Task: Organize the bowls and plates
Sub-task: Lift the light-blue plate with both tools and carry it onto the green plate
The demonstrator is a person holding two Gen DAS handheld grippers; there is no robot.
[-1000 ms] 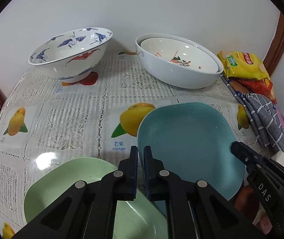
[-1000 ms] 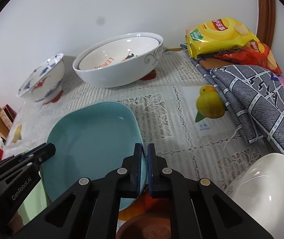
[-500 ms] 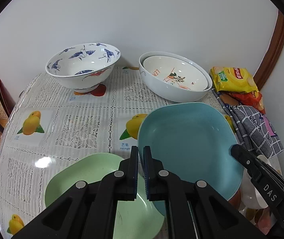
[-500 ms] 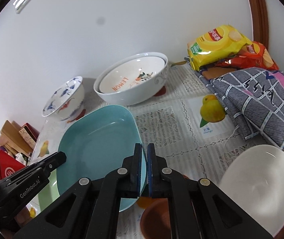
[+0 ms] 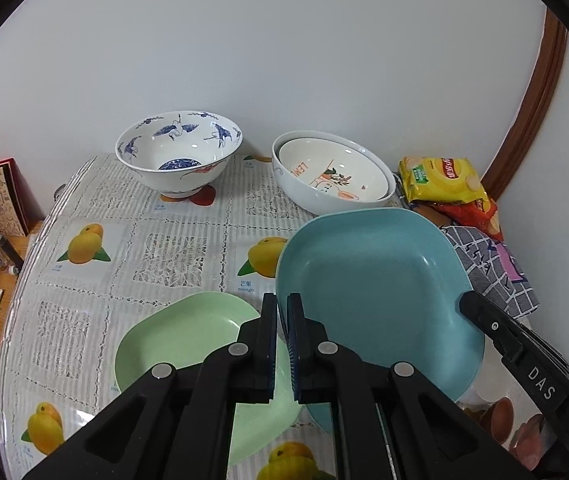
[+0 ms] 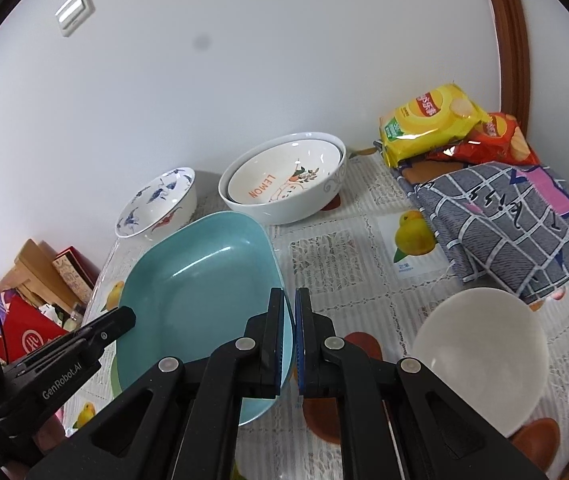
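The teal plate [image 5: 376, 292] is clenched at opposite rims by the left hand-held gripper [image 5: 282, 344] and right hand-held gripper [image 6: 294, 344], raised above the worktop [image 5: 172, 248]. It is best kept level and lowered onto the green plate [image 5: 188, 332] at 8 o'clock. The nested bowls [image 5: 332, 176] stand clear at 12 o'clock; a white bowl [image 6: 480, 352] sits near at 3 o'clock.

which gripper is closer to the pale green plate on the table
Left. The left gripper grips the teal plate's edge right above the pale green plate; the right gripper clamps the teal plate's opposite edge, farther away.
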